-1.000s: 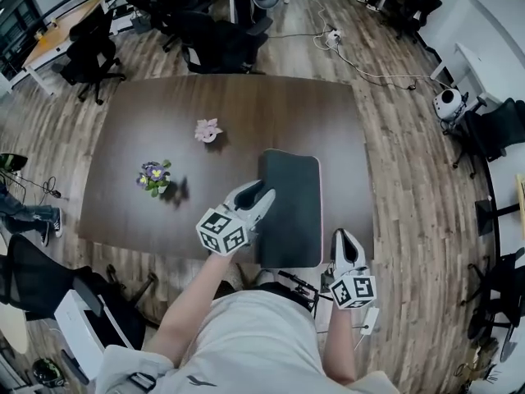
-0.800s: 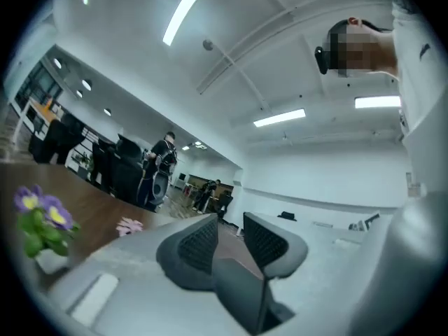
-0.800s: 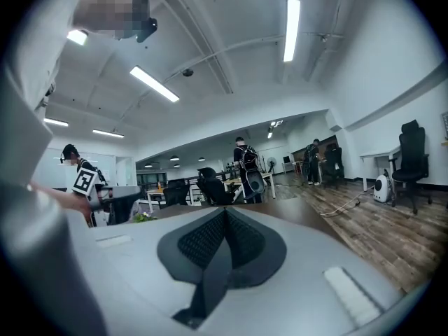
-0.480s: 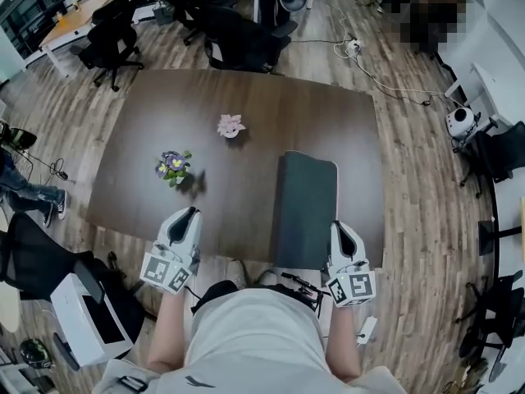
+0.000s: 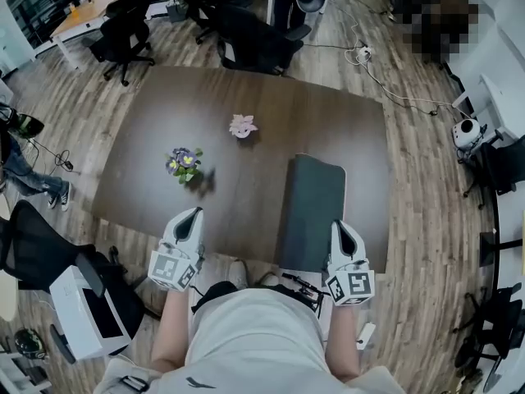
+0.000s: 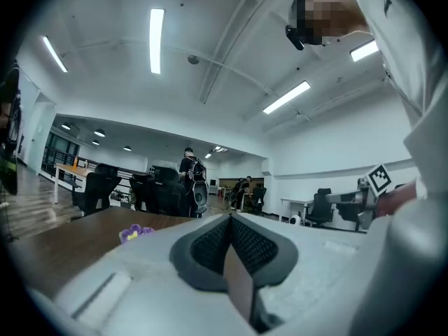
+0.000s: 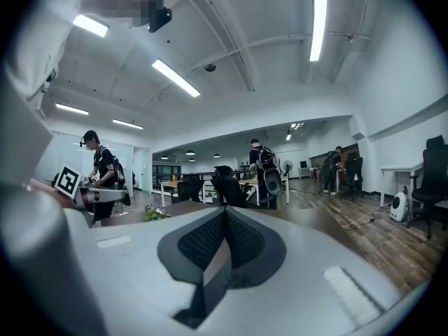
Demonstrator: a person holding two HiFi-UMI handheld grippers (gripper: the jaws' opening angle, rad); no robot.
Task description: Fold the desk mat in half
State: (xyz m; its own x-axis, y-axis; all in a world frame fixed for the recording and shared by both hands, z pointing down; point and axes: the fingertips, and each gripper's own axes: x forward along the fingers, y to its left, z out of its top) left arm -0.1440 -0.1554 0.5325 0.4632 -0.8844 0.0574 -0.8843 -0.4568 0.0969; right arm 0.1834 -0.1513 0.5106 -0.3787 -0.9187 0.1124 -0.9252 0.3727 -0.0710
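The dark grey desk mat [image 5: 313,212] lies doubled over as a narrow strip on the right of the brown table [image 5: 246,183], a pale edge showing along its right side. My left gripper [image 5: 190,214] hovers at the table's near edge, well left of the mat; its jaws have just been closing and now stand shut with nothing between them [image 6: 229,219]. My right gripper [image 5: 340,226] sits by the mat's near right corner, shut and empty [image 7: 224,212]. Neither touches the mat.
A purple flower [image 5: 184,161] and a pink flower [image 5: 243,125] stand on the table's left and middle. Office chairs [image 5: 254,39] crowd the far side. A white box [image 5: 78,310] and a chair [image 5: 33,253] sit at the near left. Cables [image 5: 385,76] run across the floor.
My left gripper has left the mat's left edge and swung left to the table's near edge. The right gripper has hardly shifted. The mat lies still.
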